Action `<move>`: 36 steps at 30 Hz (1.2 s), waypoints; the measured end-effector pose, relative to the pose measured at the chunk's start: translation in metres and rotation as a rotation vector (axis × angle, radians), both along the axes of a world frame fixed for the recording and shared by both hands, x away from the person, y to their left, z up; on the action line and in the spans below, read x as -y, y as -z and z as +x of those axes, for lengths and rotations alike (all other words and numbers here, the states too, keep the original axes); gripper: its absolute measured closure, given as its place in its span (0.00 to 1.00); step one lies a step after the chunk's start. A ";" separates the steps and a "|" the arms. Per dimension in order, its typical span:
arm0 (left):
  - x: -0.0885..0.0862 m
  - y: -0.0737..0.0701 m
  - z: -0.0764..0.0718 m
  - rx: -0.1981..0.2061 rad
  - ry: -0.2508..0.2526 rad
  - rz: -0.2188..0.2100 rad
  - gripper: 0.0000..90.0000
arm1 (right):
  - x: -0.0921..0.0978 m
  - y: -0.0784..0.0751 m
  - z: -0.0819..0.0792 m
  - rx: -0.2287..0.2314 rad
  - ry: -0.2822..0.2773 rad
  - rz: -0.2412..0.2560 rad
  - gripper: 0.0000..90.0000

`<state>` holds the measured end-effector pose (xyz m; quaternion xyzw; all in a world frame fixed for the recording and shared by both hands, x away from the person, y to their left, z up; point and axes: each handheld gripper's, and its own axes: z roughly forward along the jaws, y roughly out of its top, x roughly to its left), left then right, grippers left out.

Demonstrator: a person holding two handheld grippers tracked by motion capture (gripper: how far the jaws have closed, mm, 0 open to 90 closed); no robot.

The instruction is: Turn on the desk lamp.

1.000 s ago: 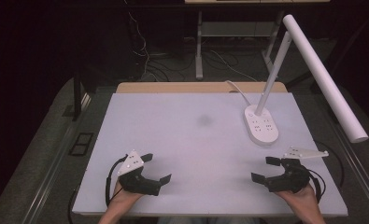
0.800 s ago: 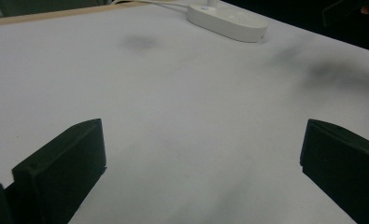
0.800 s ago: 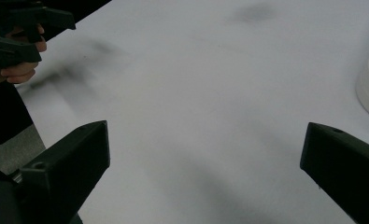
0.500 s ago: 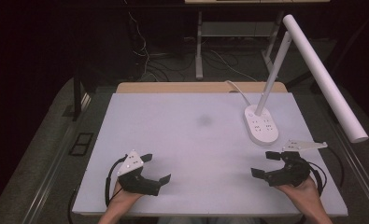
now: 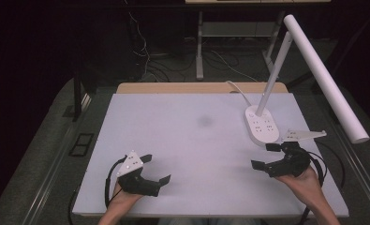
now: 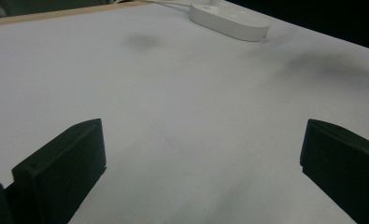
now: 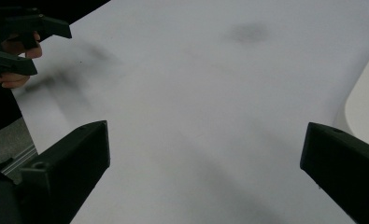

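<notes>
Lamp base point(image 5: 261, 125) beside right gripper point(image 5: 267, 156) (apart)

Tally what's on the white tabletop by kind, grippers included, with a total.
Desk lamp with a white base: 1
Black two-jaw grippers: 2, the left gripper and the right gripper, both open and holding nothing
Dark smudge on the table: 1
Total: 4

Lamp base point(image 7: 366, 109) cut off at frame's right edge.
</notes>
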<state>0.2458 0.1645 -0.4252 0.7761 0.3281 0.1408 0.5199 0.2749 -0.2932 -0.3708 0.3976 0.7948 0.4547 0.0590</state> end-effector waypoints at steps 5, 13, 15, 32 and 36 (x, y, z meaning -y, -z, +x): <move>0.000 0.000 0.000 0.000 0.002 0.005 0.00 | 0.002 0.000 0.007 -0.014 0.007 -0.005 0.01; 0.000 0.001 0.001 -0.001 0.003 0.010 0.00 | 0.010 -0.001 0.020 -0.024 0.014 -0.003 0.01; 0.000 0.001 0.001 -0.001 0.001 0.009 0.00 | 0.011 -0.002 0.022 -0.025 0.011 -0.003 0.01; 0.000 0.001 0.001 -0.003 -0.007 0.008 0.00 | 0.024 -0.009 0.050 -0.037 0.016 -0.053 0.01; 0.000 0.001 0.001 -0.003 -0.005 0.010 0.00 | 0.028 -0.010 0.054 -0.029 0.021 -0.053 0.01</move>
